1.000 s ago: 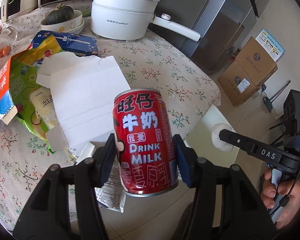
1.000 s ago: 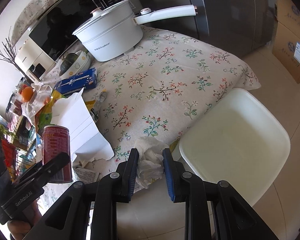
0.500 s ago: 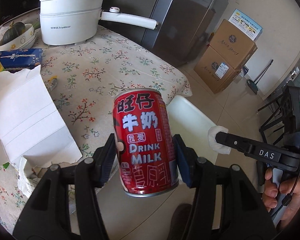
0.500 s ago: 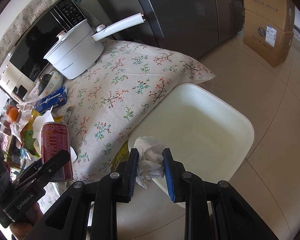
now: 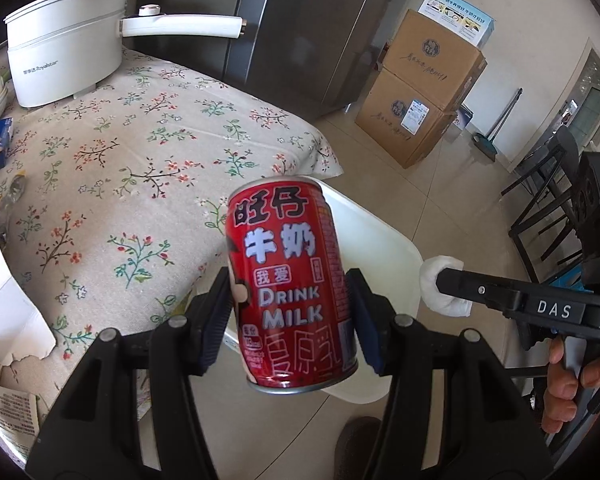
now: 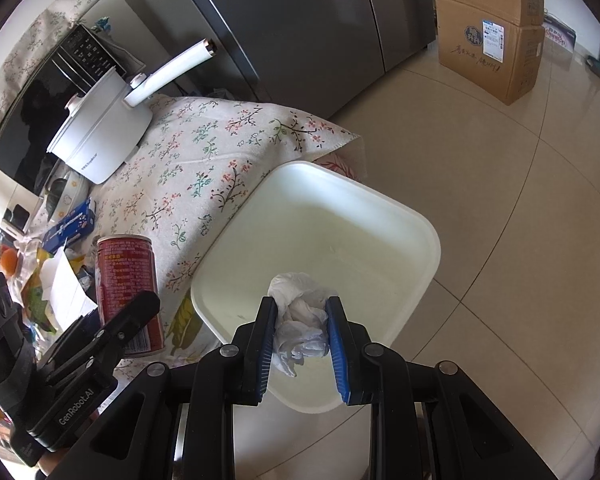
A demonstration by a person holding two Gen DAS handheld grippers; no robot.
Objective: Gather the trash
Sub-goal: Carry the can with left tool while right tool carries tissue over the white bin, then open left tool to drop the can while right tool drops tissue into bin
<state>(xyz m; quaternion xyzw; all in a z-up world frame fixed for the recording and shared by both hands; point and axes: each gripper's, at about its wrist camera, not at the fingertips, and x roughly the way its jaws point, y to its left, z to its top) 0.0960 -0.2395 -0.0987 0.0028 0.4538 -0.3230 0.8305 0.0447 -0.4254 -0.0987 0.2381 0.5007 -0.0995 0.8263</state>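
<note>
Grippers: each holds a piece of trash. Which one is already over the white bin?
The right gripper, with its tissue above the bin; the left gripper's can isn't.

Red can (image 5: 292, 280), white bin (image 6: 380, 216), floral cloth (image 5: 120, 168), white tissue (image 6: 300, 320).

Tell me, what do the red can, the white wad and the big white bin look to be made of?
Red can: likely thin metal, glossy printed coat; a bare silvery rim shows at its bottom.
White wad: probably tissue paper, matte and soft, crumpled into folds.
White bin: seemingly plastic, smooth with a slight sheen, rounded moulded corners.
</note>
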